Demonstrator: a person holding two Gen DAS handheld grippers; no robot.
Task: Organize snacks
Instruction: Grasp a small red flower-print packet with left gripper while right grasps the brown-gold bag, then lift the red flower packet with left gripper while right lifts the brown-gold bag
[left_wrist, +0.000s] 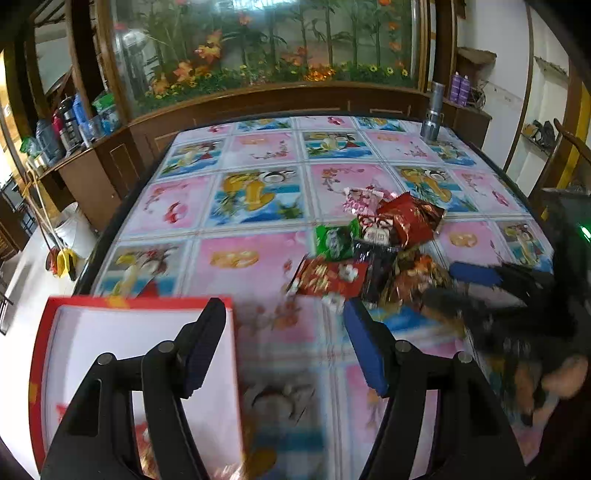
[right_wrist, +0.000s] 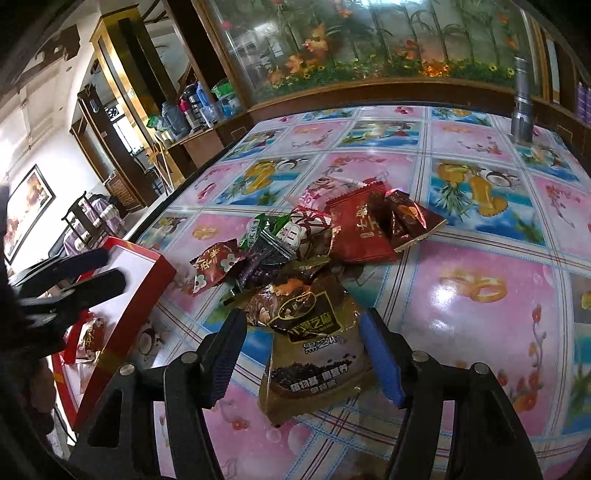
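Brown sesame packet (right_wrist: 314, 343) lies on the table (right_wrist: 480, 295) between the right gripper (right_wrist: 306, 354)'s parted jaws, untouched; left gripper (left_wrist: 284, 347)'s jaws apart, empty.

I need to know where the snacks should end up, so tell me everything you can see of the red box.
The red box is a shallow open tray, apparently cardboard, with glossy red walls and a white inside. It sits flat at the table's edge, left of the snack pile. At least one red snack packet already lies inside. The left gripper hovers over it, jaws open and empty.
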